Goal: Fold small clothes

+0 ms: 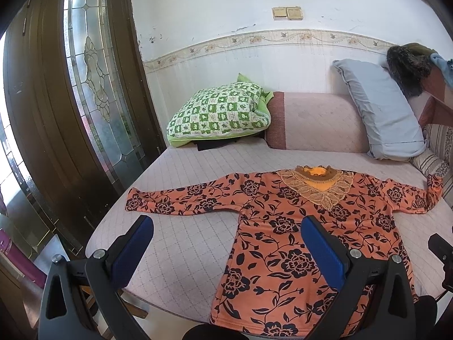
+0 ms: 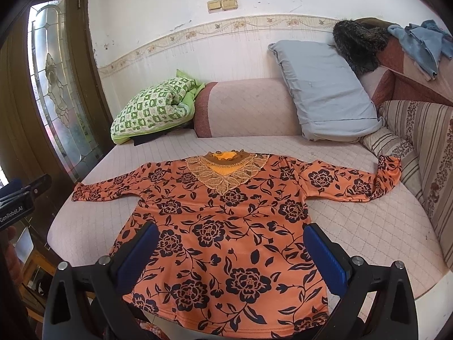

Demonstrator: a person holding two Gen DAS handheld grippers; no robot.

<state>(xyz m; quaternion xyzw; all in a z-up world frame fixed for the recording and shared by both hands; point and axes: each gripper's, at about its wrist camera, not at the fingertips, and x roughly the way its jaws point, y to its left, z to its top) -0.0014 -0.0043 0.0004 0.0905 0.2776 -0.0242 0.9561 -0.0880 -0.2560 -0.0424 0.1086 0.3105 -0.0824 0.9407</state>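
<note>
An orange long-sleeved top (image 1: pixel 271 226) (image 2: pixel 226 221) with black flowers and a lace collar lies flat, face up, on the pale quilted bed (image 1: pixel 181 232), both sleeves spread out. Its hem points toward me. My left gripper (image 1: pixel 226 226) hovers open above the top's left side, nothing between its blue pads (image 1: pixel 133 249). My right gripper (image 2: pixel 230 232) hangs open over the lower body of the top, holding nothing. The left gripper's body (image 2: pixel 19 195) shows at the left edge of the right wrist view.
A green checked quilt (image 1: pixel 218 113), a pink bolster (image 1: pixel 314 121) and a grey pillow (image 1: pixel 379 110) line the back of the bed. A striped cushion (image 2: pixel 419 153) stands at the right, touching the right sleeve. A dark door with glass (image 1: pixel 93 85) is on the left.
</note>
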